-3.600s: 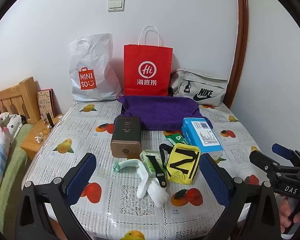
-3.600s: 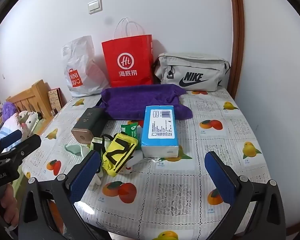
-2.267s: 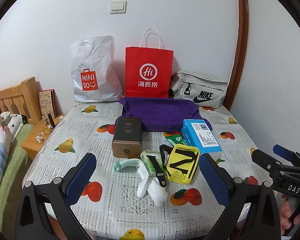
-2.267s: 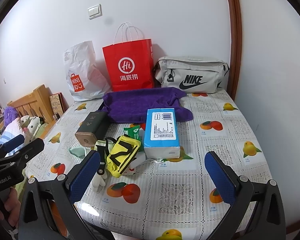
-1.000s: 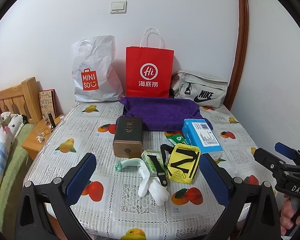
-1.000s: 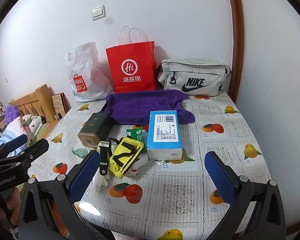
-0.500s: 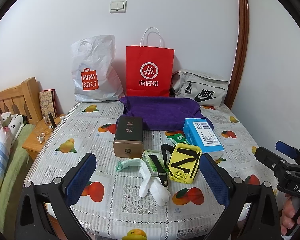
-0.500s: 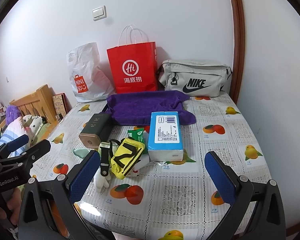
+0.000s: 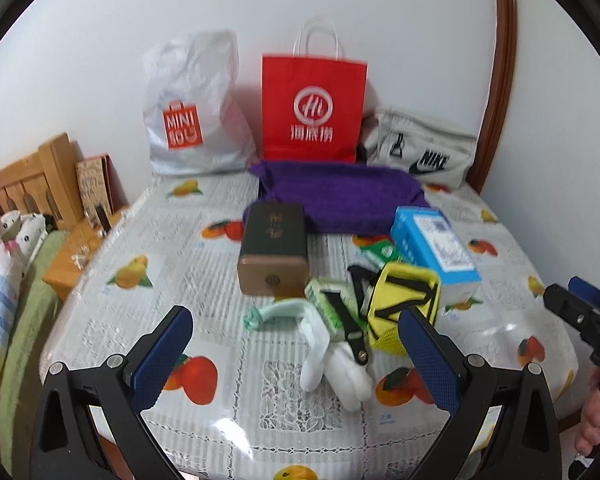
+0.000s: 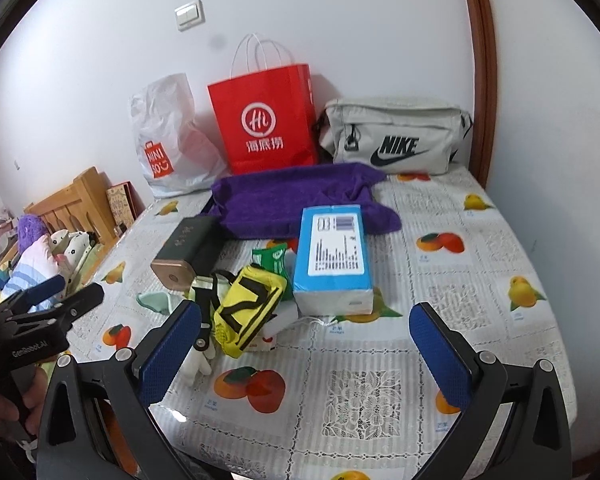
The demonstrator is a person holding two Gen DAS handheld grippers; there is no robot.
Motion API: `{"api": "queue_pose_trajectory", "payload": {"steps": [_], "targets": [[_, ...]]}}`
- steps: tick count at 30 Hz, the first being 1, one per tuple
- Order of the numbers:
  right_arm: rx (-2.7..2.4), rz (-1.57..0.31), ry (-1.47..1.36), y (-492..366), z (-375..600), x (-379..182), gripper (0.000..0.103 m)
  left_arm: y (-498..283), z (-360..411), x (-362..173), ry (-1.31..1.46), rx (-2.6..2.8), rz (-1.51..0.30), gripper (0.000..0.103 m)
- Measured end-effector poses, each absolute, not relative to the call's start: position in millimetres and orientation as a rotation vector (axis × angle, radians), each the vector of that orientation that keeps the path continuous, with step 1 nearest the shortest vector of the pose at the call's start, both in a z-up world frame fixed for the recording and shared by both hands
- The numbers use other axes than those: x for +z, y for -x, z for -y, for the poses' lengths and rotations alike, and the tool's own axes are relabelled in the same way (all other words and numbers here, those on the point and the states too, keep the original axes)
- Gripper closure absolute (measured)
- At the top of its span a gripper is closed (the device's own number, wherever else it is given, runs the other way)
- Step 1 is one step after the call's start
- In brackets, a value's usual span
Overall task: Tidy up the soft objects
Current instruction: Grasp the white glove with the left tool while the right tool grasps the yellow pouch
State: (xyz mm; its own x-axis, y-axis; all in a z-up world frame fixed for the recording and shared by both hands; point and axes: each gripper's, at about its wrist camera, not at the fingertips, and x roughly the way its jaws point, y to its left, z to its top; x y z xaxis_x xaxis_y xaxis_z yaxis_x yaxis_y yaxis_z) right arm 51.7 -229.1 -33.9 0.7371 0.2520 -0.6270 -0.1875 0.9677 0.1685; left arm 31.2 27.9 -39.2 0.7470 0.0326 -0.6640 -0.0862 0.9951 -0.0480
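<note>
**A:** On the table (image 9: 148, 240), the one with the fruit-print cover, there's a heap of stuff around the middle. The yellow pouch (image 9: 404, 304) with black straps sits toward the near edge, touching the blue tissue pack (image 9: 436, 248) on its right. Just left of the pouch is a white sock (image 9: 340, 364) and a pale green sock (image 9: 276, 314), partly tangled under a black strap.

**B:** And the grippers?

**A:** Both spread wide, nothing in them. The left gripper (image 9: 296, 356) hangs over the near edge with its blue pads either side of the sock pile, not touching anything. The right gripper (image 10: 306, 354) is over the near edge too, a bit further right, and the pouch lies just beyond its left pad.

**B:** What's at the back?

**A:** A purple towel (image 10: 296, 200) spread out past the middle, with a dark brown box (image 9: 274, 248) lying at its front left corner. Along the far edge against the wall: a white Miniso bag (image 9: 192, 108), a red paper bag (image 9: 314, 108) standing upright, and a grey Nike bag (image 10: 396, 136) toward the far right corner. There's also a small green packet (image 10: 272, 258) tucked between the box and the tissue pack.
</note>
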Motion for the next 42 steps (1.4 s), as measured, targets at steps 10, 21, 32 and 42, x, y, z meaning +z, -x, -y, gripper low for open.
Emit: {"api": "queue_pose_trajectory", "payload": {"steps": [10,21,32,42], "targets": [[0.245,-0.776,-0.110,-77.3,226.1,-74.6,0.000,-55.9,-24.3,-98.5,0.042,0.028,-0.860,0.000],[0.255,-0.864,-0.136,-100.8,223.6,-114.4,0.001,-75.5,-4.8,-145.1,-0.026,-0.050,-0.962,0.000],[0.272,-0.891,-0.132,-115.8,212.8,-124.6,0.001,-85.6,1.9,-164.0,-0.027,-0.161,-0.917,0.044],[0.316,-0.890,-0.125,-117.0,194.0,-122.7,0.004,-75.0,-23.5,-142.5,-0.017,-0.170,-0.899,0.084]]}}
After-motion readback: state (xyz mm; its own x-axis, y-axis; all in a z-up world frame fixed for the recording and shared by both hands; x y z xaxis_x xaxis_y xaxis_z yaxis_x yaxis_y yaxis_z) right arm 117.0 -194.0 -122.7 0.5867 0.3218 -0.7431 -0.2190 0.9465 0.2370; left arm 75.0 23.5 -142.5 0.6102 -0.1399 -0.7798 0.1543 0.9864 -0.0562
